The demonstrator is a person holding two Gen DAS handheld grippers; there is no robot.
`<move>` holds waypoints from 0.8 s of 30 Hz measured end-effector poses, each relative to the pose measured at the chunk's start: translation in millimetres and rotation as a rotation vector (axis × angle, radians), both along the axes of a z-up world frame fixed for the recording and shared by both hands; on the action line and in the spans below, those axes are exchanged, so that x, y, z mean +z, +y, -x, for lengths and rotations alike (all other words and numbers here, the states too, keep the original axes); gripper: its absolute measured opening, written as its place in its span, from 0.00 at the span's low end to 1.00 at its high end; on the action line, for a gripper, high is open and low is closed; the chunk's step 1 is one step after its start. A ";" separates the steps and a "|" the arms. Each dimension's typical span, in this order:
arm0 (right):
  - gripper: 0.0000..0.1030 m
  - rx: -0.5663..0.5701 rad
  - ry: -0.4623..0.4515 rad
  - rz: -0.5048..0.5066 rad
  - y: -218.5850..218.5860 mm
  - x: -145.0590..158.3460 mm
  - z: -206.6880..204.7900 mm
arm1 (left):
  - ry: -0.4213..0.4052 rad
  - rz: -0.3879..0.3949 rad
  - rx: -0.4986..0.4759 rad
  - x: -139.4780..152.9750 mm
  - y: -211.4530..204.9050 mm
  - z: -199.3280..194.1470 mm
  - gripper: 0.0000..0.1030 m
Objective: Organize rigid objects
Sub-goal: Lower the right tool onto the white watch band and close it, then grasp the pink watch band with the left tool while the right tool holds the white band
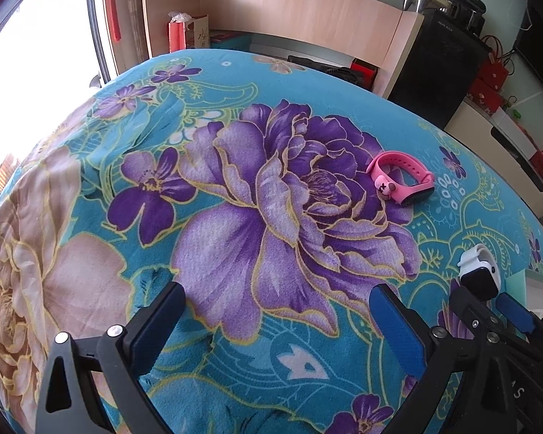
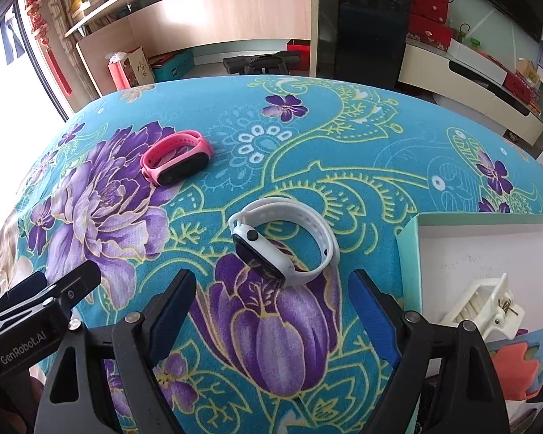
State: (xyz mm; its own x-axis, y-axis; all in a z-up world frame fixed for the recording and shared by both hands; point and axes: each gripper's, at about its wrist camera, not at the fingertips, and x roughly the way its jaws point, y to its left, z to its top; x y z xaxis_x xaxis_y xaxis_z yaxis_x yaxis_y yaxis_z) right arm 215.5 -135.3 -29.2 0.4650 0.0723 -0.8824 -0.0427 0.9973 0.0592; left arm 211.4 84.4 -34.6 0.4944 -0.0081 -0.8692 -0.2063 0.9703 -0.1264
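Left wrist view: left tool (image 1: 275, 325) tilted down over the surface (image 1: 235, 379), fingers well apart, nothing between the blue pads (image 1: 398, 329), only teal cloth printed with a big purple flower. Pink watch (image 1: 402, 180) lying on its side far ahead and to the right, on the flower's outer petals, dark screen facing right, a small cartoon charm on the near end of the band. White watch (image 1: 478, 271) near the right edge, partly hidden behind the right tool (image 1: 488, 307), which enters from the lower right. Corner of a pale box (image 1: 535, 285) just past it at the frame's edge. Wooden shelving and a black cabinet beyond the surface.

Right wrist view: right tool (image 2: 271, 311) angled down, fingers apart, nothing gripped; printed purple tulip directly between the pads (image 2: 374, 322). White watch (image 2: 286, 242) just ahead of the fingertips, resting on the cloth (image 2: 344, 144), band closed in a loop, dark screen tipped toward the lower left, not touching either finger. Pink watch (image 2: 177, 161) farther off to the upper left, well apart from the white one. Open white box with a mint rim (image 2: 409, 253) to the right, holding a cream plastic clip (image 2: 485, 311) in its near corner. Left tool's black finger (image 2: 54, 289) visible at the lower left edge.
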 end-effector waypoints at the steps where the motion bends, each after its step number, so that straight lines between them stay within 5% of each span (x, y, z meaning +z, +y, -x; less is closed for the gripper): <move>1: 0.84 -0.006 -0.001 -0.005 -0.8 -0.4 -2.7 | -0.001 0.000 -0.001 0.2 0.0 0.1 1.00; 16: 0.82 -0.006 -0.048 0.033 3.4 -7.9 -17.3 | -0.004 -0.035 0.004 -1.2 -6.5 -5.0 1.00; 24: 0.61 -0.014 -0.053 0.019 -6.8 -4.9 -16.3 | -0.044 -0.010 -0.074 5.7 -31.7 -17.6 0.99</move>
